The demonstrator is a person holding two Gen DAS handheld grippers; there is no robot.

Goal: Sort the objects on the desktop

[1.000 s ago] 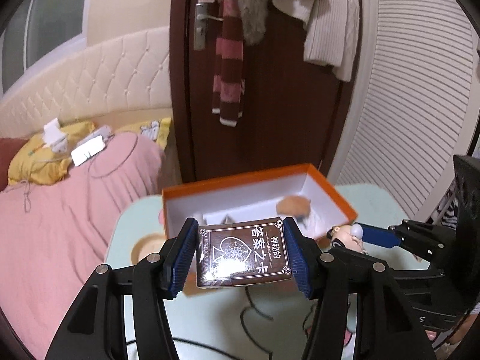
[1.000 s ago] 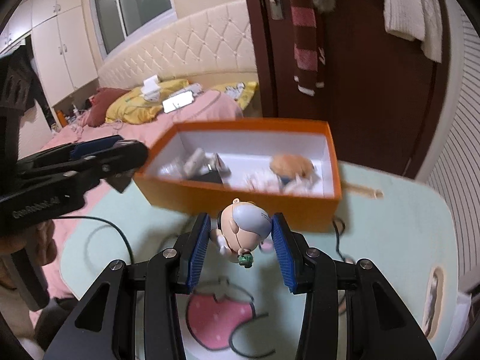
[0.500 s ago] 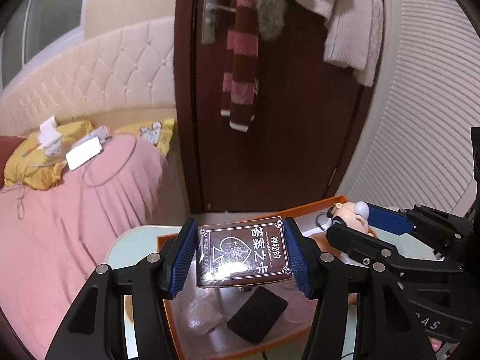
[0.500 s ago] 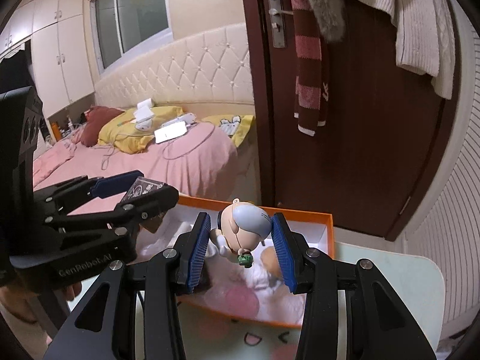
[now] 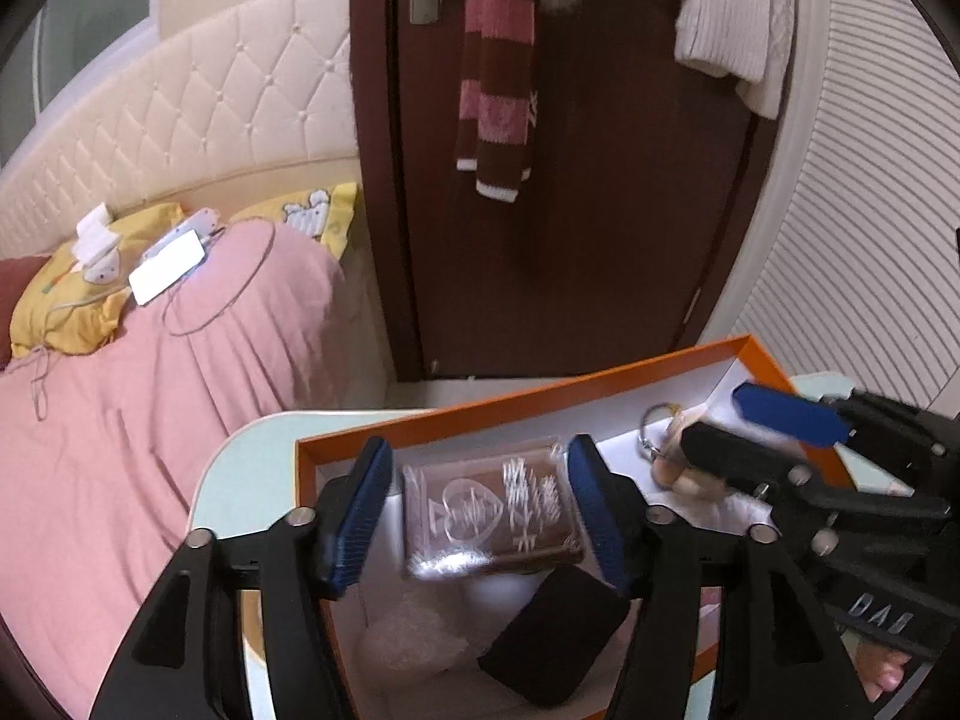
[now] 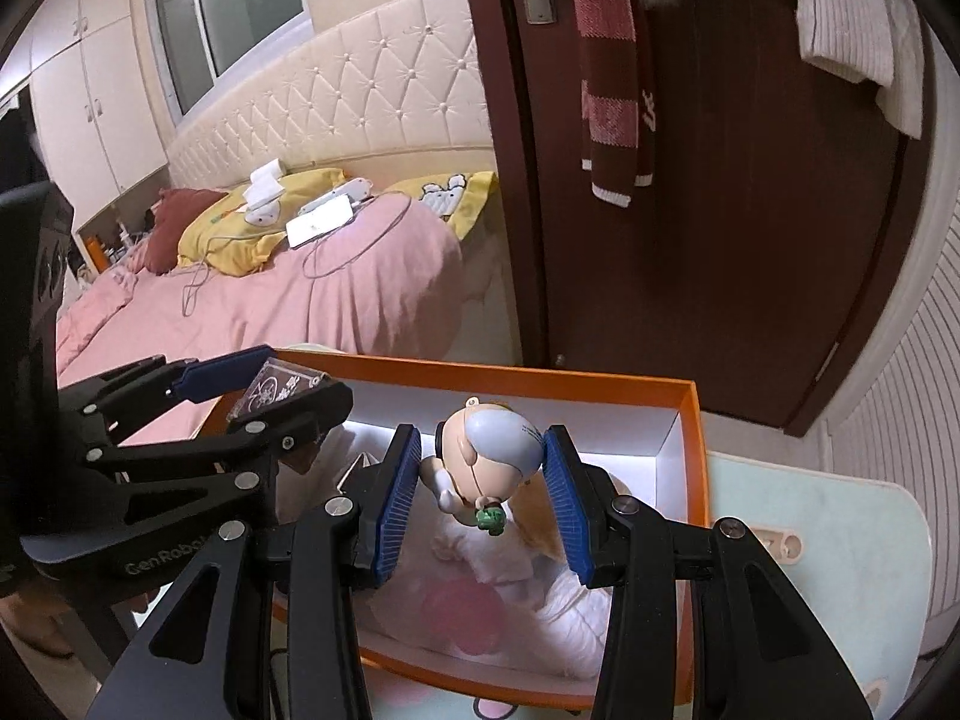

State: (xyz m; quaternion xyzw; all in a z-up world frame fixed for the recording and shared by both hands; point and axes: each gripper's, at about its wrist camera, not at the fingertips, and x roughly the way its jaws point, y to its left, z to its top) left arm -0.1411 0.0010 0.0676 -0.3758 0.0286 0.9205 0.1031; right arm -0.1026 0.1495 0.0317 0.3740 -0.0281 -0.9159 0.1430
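Release step over orange box (image 5: 600, 387): left gripper (image 5: 480, 510) opening, brown card deck (image 5: 492, 507) loose between its pads, dropping inside; right gripper (image 6: 477, 495) clamped on toy figurine (image 6: 486, 450) above box. Next, likely: release figurine too.

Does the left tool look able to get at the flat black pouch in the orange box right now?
Probably not: the left tool is opening around a brown card box, which sits directly above the black pouch.

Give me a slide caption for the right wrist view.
Right gripper holds a toy figure over the orange box.
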